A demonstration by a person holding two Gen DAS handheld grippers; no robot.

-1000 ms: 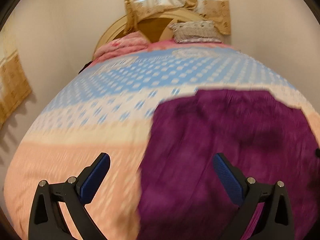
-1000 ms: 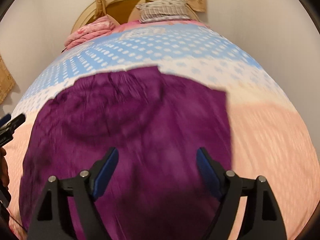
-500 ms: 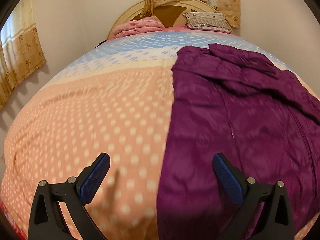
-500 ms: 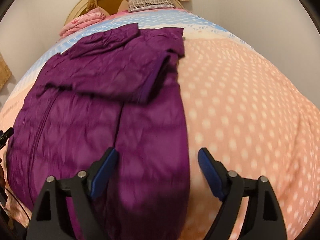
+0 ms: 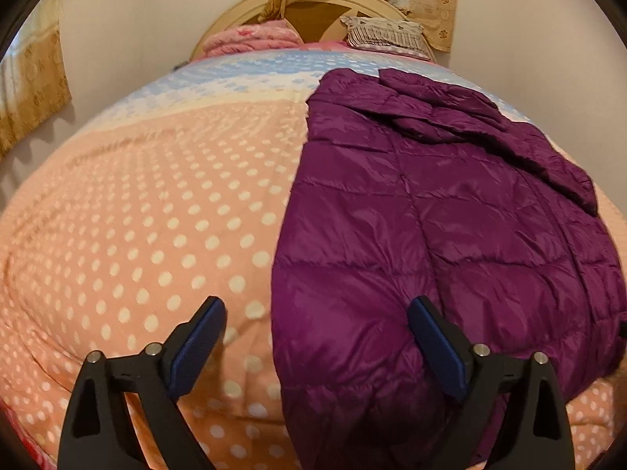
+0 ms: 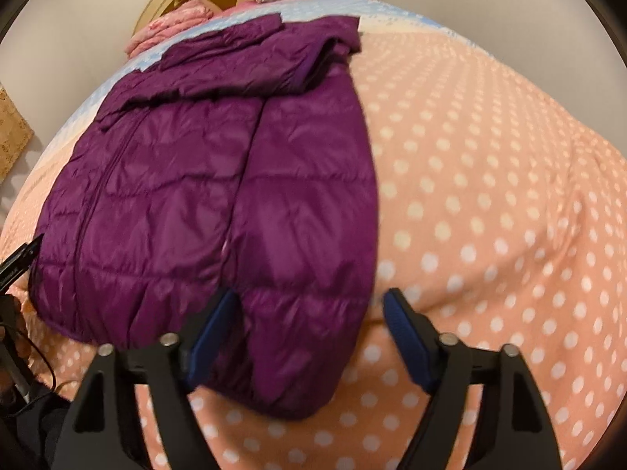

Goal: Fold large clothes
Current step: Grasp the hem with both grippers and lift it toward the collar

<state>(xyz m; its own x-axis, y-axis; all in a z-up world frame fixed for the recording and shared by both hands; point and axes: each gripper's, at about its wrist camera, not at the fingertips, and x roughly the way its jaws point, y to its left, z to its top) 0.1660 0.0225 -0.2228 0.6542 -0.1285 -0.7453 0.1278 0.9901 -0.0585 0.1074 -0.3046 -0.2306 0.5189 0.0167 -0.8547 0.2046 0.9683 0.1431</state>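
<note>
A: Entry. The purple quilted puffer jacket (image 5: 450, 235) lies flat on the peach polka-dot bedspread (image 5: 137, 215), sleeves apparently folded in across the upper body. In the left wrist view it fills the right half of the frame; in the right wrist view it fills the left and centre.

B: Fingers?

A: Left gripper (image 5: 315, 346): blue padded fingers (image 5: 198, 346) wide apart and closing, straddling the jacket's left edge at the lower centre of the frame. Pads are not pressing on anything. Right gripper (image 6: 311, 333): fingers also apart and closing, with the jacket's lower right hem corner between them, not yet pinched as far as I can see.

B: Step in hand?

A: My reading: taking both hem corners so the bottom can be folded up toward the collar at the top of the frame.

B: Notes for doing it well?

A: Take every layer at each corner; this slick shell may slip if only the top skin is caught. Keep the bedspread out of the bite, particularly on the left, where one finger sits over bare bedspread. Close both sides at matching spots along the hem, lift evenly, and carry the hem straight so the side edges stack.

B: Risks?

A: Trapped air puffing the fold open, or the tucked sleeves sliding out.
</note>
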